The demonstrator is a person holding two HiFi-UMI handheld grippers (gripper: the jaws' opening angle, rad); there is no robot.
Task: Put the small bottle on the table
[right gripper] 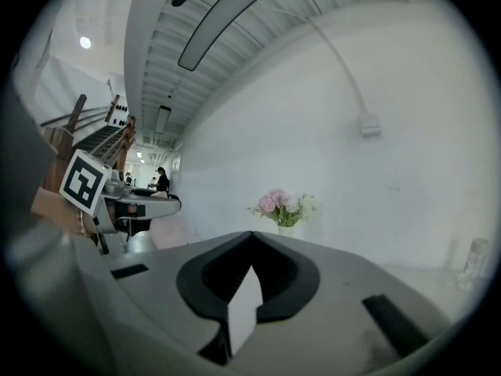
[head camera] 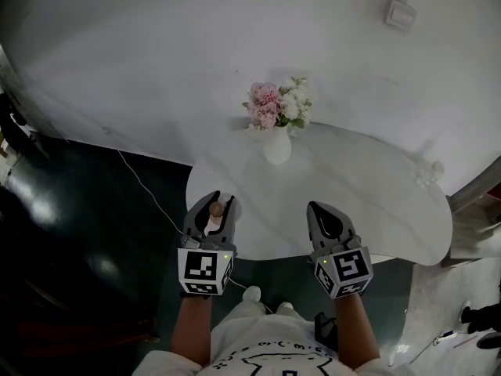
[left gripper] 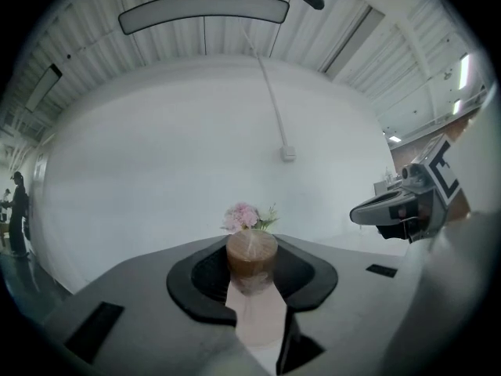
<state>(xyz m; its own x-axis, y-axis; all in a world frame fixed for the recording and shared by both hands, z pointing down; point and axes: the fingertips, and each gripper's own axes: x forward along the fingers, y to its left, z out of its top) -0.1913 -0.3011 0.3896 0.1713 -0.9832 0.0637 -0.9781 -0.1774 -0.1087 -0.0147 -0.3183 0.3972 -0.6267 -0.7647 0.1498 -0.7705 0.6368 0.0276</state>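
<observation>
A small pale-pink bottle with a brown cap [head camera: 216, 208] [left gripper: 250, 261] stands upright between the jaws of my left gripper [head camera: 213, 200] [left gripper: 250, 249], which is shut on it. It hangs at the near left edge of the white table [head camera: 376, 202]. My right gripper [head camera: 317, 208] [right gripper: 250, 237] is beside it over the table's front edge, with its jaws shut and nothing between them. The right gripper view shows my left gripper [right gripper: 141, 206] at the left. The left gripper view shows my right gripper [left gripper: 391, 210] at the right.
A white vase of pink and white flowers [head camera: 276, 124] [left gripper: 249, 218] [right gripper: 283, 208] stands at the table's far middle. A small clear glass [head camera: 432, 171] [right gripper: 473, 261] sits at the table's right end. A cable [head camera: 149, 190] runs over the dark floor at the left.
</observation>
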